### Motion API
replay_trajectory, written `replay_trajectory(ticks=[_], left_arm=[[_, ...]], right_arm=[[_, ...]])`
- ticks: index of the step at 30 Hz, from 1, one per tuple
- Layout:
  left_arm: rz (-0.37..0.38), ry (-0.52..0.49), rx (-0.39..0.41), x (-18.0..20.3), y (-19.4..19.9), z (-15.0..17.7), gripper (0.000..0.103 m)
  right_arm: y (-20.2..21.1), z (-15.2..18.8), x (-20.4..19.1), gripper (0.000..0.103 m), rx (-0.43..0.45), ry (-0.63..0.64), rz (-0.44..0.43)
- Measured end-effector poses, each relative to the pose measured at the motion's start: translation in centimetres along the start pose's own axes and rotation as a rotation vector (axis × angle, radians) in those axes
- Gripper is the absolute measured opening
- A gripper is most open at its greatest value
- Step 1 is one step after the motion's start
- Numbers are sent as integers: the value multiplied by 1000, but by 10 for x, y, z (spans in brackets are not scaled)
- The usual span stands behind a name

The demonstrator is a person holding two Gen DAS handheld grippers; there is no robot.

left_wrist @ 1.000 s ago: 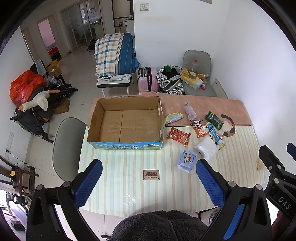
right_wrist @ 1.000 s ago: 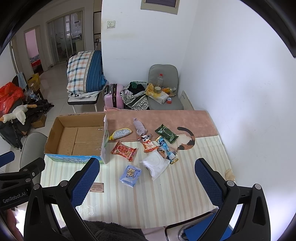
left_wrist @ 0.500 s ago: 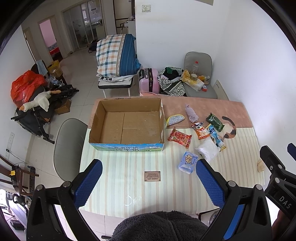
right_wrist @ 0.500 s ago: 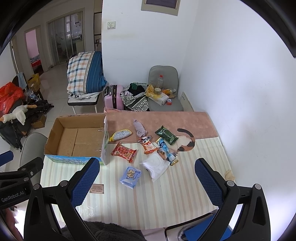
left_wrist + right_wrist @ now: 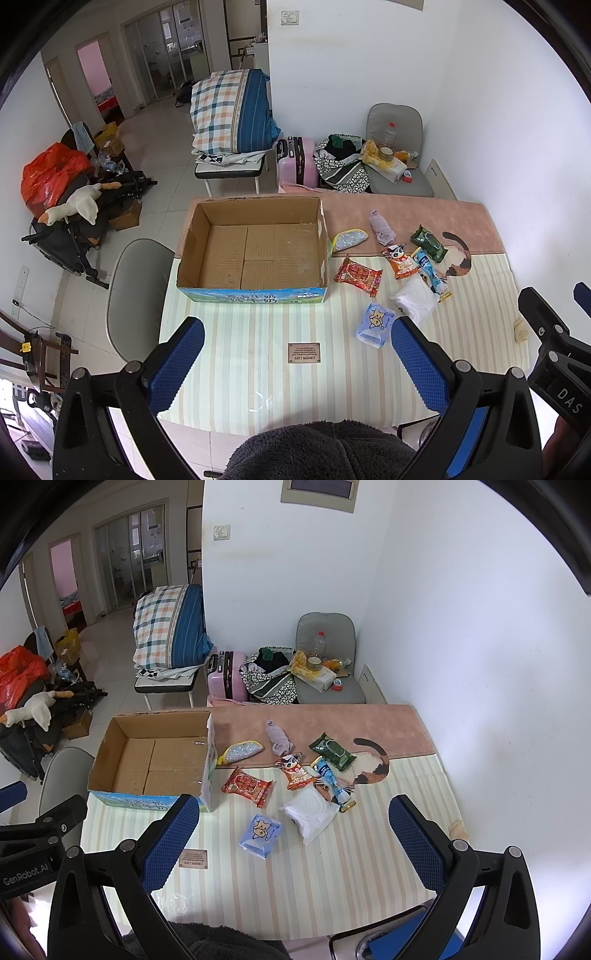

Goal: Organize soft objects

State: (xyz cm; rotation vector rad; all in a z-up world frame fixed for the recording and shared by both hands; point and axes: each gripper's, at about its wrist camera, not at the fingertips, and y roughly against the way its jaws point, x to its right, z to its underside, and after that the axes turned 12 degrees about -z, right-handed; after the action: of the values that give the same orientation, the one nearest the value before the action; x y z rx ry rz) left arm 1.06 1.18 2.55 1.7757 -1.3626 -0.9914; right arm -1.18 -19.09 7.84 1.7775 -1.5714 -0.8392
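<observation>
An open, empty cardboard box (image 5: 255, 251) (image 5: 155, 760) stands at the table's far left. To its right lie several soft items: a red snack pack (image 5: 357, 275) (image 5: 246, 785), a blue tissue pack (image 5: 375, 324) (image 5: 260, 835), a white bag (image 5: 415, 300) (image 5: 313, 812), an orange snack pack (image 5: 400, 261), a green wipes pack (image 5: 428, 243) (image 5: 332, 755), a lilac sock (image 5: 382, 230) (image 5: 279, 738) and a glittery pouch (image 5: 349, 242) (image 5: 240, 753). My left gripper (image 5: 297, 363) and right gripper (image 5: 293, 840) are open, empty, high above the table's near edge.
The table has a striped cloth (image 5: 258, 332) and a pink mat with a cat print (image 5: 369, 768). A small brown label (image 5: 304, 352) lies near the front. A grey chair (image 5: 133, 291) stands left of the table. A wall is close on the right.
Both grippers have drifted slightly, so the table sits a little lower and further right in the left wrist view. Nothing on the table has moved.
</observation>
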Motion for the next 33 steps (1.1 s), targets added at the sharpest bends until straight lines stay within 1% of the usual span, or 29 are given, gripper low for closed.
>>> replay_trajectory(ticks=[9, 12, 13, 15, 17, 19, 20, 21, 22, 23, 25, 28, 30, 31, 33], left_arm=[[1, -8, 0, 3, -4, -5, 103], [5, -40, -4, 17, -19, -12, 103], [-1, -60, -14, 24, -28, -15, 103], [-1, -101, -45, 45, -54, -19, 103], [-9, -143, -95, 69, -89, -19, 103], [10, -203, -167, 95, -132, -17, 103], [7, -233, -203, 109, -151, -14, 103], [29, -265, -238, 123, -169, -10, 103], [58, -298, -280, 140, -193, -6, 103], [56, -318, -305, 153, -208, -1, 103], [101, -367, -380, 186, -246, 13, 103], [139, -439, -492, 237, -304, 36, 103], [141, -467, -541, 261, -332, 47, 103], [139, -475, -569, 272, -347, 54, 101], [120, -471, -607, 285, -370, 64, 93]], right_arm=[[-5, -4, 6, 103, 3, -21, -9], [-23, -2, 20, 103, -28, -54, -30], [-35, -1, 29, 103, -52, -73, -32], [-59, 2, 48, 103, -95, -109, -44], [-94, 7, 73, 103, -170, -158, -58], [-130, 17, 98, 103, -237, -176, -45], [-151, 23, 109, 103, -279, -173, -39], [-170, 32, 120, 103, -310, -167, -31], [-189, 37, 129, 103, -342, -149, -34], [-209, 44, 137, 103, -369, -121, -46], [-253, 52, 148, 103, -427, -48, -32], [-313, 61, 161, 103, -511, 21, -48], [-344, 63, 168, 103, -548, 43, -81], [-358, 66, 171, 103, -569, 53, -94], [-378, 68, 173, 103, -592, 77, -130]])
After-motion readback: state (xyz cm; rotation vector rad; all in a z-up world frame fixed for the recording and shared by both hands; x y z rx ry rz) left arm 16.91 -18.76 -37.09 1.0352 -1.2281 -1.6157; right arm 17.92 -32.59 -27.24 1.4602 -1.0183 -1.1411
